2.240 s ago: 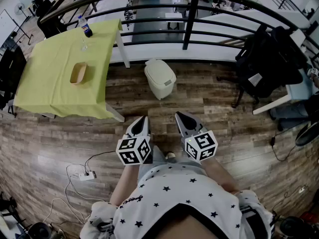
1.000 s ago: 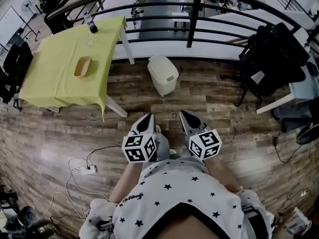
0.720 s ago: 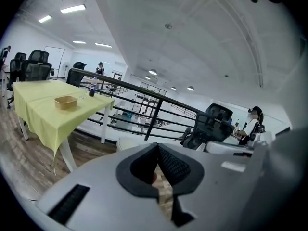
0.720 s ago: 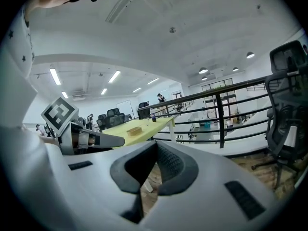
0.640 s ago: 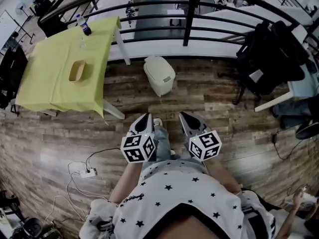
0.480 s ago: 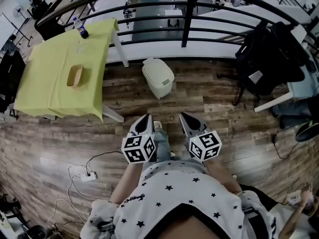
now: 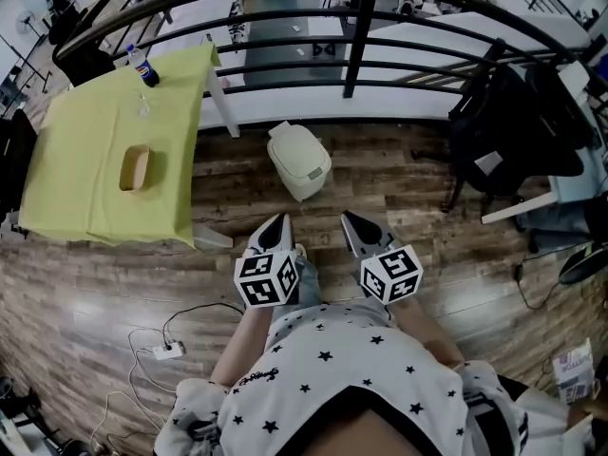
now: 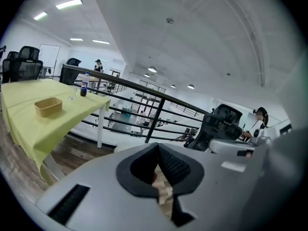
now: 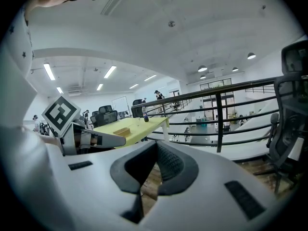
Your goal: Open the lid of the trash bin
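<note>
Fingers of the left gripper are clenched tip to tip with nothing between them. The right gripper is pressed shut the same way and is empty. Only the brown wooden plank floor shows through the small gaps under the pads. Both grippers hang side by side above the person's denim-clad leg.

Ahead of the fingertips and well apart from them stands the cream plastic trash bin, its rounded lid down. It sits roughly in line with the gap between the two grippers, a little nearer the left one, and bare floor lies between. Just behind the bin runs the black metal railing on its white base.

To the left is the yellow-green cloth-covered worktop. One white leg stands near the bin. A tan oblong bowl and a plastic bottle with a blue label rest on top. To the right, black bags hang over a stand, well clear of the bin. A white power strip with loose cables lies on the floor at lower left.
</note>
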`<state>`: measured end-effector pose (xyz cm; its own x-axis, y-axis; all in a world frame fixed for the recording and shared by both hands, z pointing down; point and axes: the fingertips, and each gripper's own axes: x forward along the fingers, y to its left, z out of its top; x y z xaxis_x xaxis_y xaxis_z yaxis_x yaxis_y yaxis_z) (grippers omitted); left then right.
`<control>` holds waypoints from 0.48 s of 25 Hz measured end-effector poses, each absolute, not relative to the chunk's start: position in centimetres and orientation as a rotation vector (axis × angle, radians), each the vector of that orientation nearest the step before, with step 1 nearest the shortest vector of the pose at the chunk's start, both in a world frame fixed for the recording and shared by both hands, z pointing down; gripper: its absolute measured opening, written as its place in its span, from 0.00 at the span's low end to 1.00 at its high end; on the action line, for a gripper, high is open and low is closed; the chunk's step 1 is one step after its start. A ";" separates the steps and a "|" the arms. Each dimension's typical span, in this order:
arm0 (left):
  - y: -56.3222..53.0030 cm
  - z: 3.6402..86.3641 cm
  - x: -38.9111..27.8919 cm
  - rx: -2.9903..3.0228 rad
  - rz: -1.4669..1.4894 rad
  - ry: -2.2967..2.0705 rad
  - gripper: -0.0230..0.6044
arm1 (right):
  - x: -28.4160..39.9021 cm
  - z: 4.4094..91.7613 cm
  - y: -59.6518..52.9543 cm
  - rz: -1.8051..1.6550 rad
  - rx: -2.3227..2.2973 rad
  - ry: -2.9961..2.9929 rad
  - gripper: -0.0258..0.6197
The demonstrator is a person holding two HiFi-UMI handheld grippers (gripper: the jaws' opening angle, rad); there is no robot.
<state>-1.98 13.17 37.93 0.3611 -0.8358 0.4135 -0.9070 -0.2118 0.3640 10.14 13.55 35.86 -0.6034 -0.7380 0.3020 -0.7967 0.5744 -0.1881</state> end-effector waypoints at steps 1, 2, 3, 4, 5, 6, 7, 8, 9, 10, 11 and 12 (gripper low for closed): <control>12.3 37.8 -2.2 2.082 0.173 -1.506 0.05 | 9.9 35.8 12.7 0.453 1.289 -2.613 0.03; 11.4 37.7 -2.4 2.085 0.175 -1.506 0.05 | 9.6 35.7 11.9 0.451 1.290 -2.611 0.03; 10.6 37.7 -2.7 2.086 0.178 -1.506 0.05 | 9.4 35.6 11.0 0.451 1.292 -2.608 0.03; 9.8 37.6 -3.0 2.086 0.180 -1.504 0.05 | 9.1 35.5 10.2 0.452 1.293 -2.605 0.03; 9.0 37.6 -3.3 2.085 0.182 -1.502 0.05 | 8.9 35.5 9.3 0.453 1.293 -2.602 0.03; 8.2 37.6 -3.5 2.084 0.184 -1.499 0.05 | 8.6 35.5 8.5 0.455 1.293 -2.598 0.03; 7.4 37.6 -3.8 2.083 0.188 -1.495 0.05 | 8.3 35.6 7.7 0.457 1.293 -2.595 0.03; 6.7 37.7 -4.0 2.083 0.193 -1.491 0.05 | 8.0 35.6 6.9 0.460 1.294 -2.592 0.03; 5.9 37.8 -4.2 2.083 0.199 -1.487 0.05 | 7.8 35.7 6.0 0.463 1.296 -2.590 0.03; 5.2 37.8 -4.4 2.085 0.205 -1.482 0.05 | 7.5 35.7 5.2 0.466 1.298 -2.588 0.03; 4.4 37.9 -4.6 2.086 0.209 -1.477 0.05 | 7.2 35.7 4.4 0.469 1.299 -2.587 0.03; 3.7 38.0 -4.9 2.087 0.212 -1.473 0.05 | 6.8 35.8 3.7 0.471 1.299 -2.585 0.03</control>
